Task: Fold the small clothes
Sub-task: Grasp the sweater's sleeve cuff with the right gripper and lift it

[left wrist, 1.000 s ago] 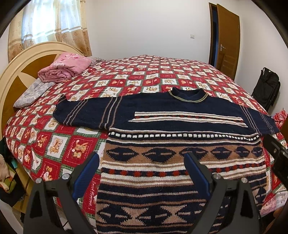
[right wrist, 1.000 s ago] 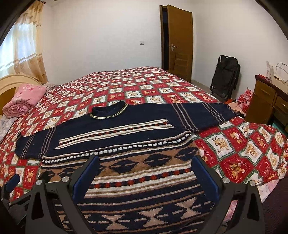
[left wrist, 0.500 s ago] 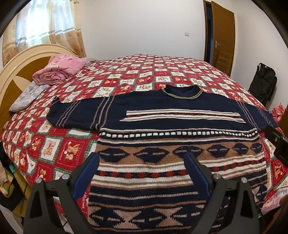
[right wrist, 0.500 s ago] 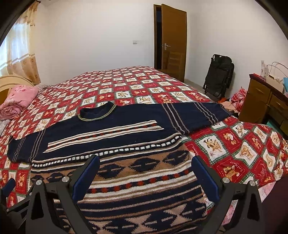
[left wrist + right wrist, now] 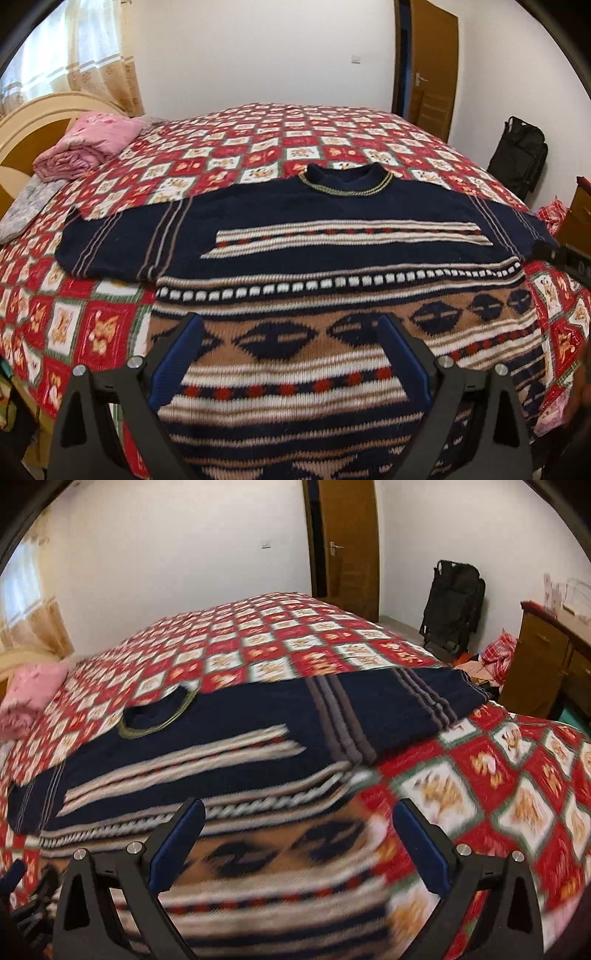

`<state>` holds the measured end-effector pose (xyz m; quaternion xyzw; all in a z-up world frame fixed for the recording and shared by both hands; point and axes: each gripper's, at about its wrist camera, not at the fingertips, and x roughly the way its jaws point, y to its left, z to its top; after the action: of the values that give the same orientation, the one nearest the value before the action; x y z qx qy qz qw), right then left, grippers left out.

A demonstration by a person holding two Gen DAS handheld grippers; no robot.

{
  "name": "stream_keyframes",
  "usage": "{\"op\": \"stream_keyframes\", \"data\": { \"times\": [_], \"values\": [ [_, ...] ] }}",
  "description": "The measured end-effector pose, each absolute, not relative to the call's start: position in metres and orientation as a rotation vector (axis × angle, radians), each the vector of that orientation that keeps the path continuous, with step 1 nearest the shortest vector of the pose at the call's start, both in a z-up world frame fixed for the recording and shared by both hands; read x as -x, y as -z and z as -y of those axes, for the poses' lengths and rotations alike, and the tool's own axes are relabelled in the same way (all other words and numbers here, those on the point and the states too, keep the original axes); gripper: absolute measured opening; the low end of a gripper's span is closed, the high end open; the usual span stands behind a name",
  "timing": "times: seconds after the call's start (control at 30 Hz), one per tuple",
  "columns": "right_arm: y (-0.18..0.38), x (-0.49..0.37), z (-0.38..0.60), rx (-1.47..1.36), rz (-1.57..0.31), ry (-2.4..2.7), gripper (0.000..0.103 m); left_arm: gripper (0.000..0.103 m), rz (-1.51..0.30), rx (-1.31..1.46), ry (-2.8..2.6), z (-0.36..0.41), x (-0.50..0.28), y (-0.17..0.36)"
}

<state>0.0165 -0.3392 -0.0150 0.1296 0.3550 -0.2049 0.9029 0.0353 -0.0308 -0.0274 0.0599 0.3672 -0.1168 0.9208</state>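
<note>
So the patterned sweater (image 5: 332, 236) is lying flat and spread out, sleeves out to both sides, on the red checkered bedspread (image 5: 258, 147), while the left gripper (image 5: 290, 332) and right gripper (image 5: 297, 816) are both hovering over its lower half, jaws gaping wide, holding nothing.

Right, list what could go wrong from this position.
The sweater lies flat on the quilt, so the open left gripper might pinch bedding along with the knit. The hem hangs at the bed's near edge, so a pull could drag it off. The right gripper view is blurred; it may close off target.
</note>
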Motion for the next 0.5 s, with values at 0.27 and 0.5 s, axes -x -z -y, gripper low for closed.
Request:
{"op": "stream_keyframes", "data": {
  "times": [0.27, 0.5],
  "values": [
    [0.052, -0.05, 0.539, -0.574, -0.771, 0.609, 0.09, 0.097, -0.813, -0.119, 0.255, 0.044, -0.065, 0.037],
    [0.083, -0.072, 0.64, -0.668, -0.788, 0.808, 0.078, 0.097, -0.802, -0.125, 0.243, 0.059, -0.081, 0.033]
  ]
}}
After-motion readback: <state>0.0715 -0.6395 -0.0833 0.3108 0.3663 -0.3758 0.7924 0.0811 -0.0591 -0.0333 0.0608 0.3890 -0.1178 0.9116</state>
